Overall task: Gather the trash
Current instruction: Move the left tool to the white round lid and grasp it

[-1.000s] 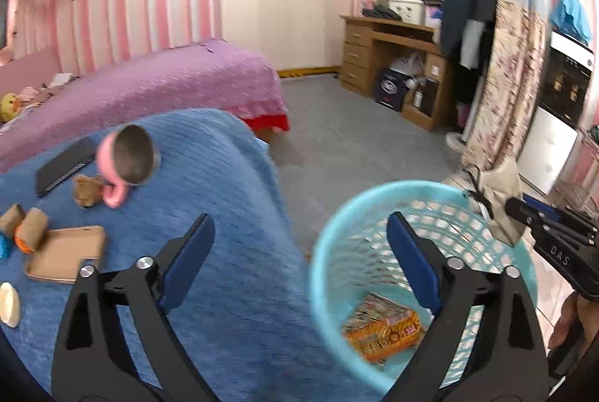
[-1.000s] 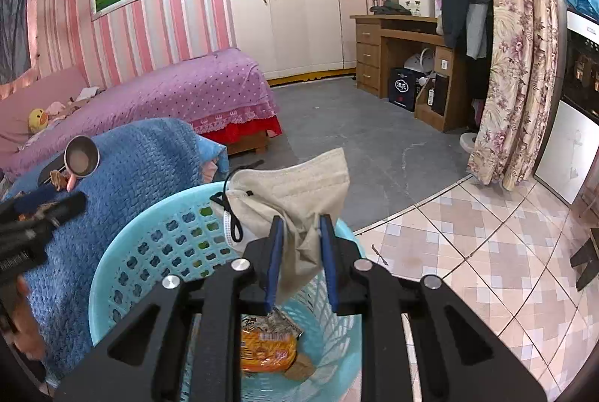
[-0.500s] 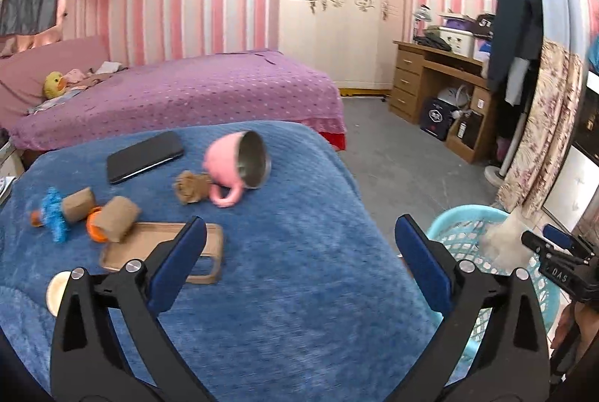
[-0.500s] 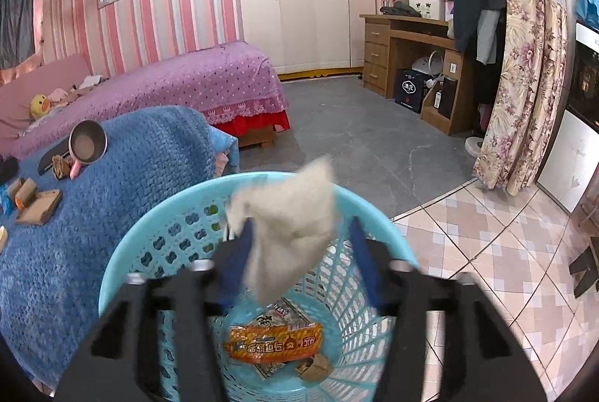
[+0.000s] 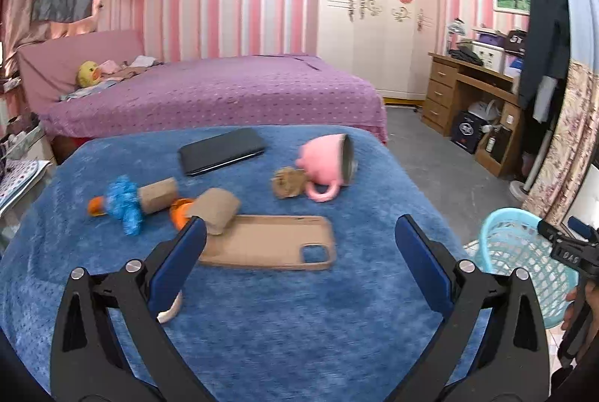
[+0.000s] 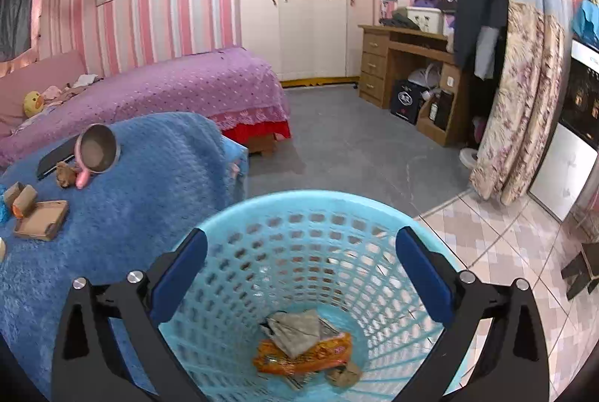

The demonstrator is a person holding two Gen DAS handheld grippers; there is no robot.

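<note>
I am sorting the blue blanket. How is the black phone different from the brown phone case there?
The black phone is dark and glossy and lies farther back; the brown phone case is matte tan and lies nearer. The case shows a camera cutout and a cardboard roll rests on its corner; the phone is uncovered. Both lie flat.

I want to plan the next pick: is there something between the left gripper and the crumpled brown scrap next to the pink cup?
Nothing blocks it outright. The left gripper is open and empty; the brown phone case lies flat on the blue blanket just ahead of it. The brown scrap lies beyond, touching the tipped pink cup.
</note>
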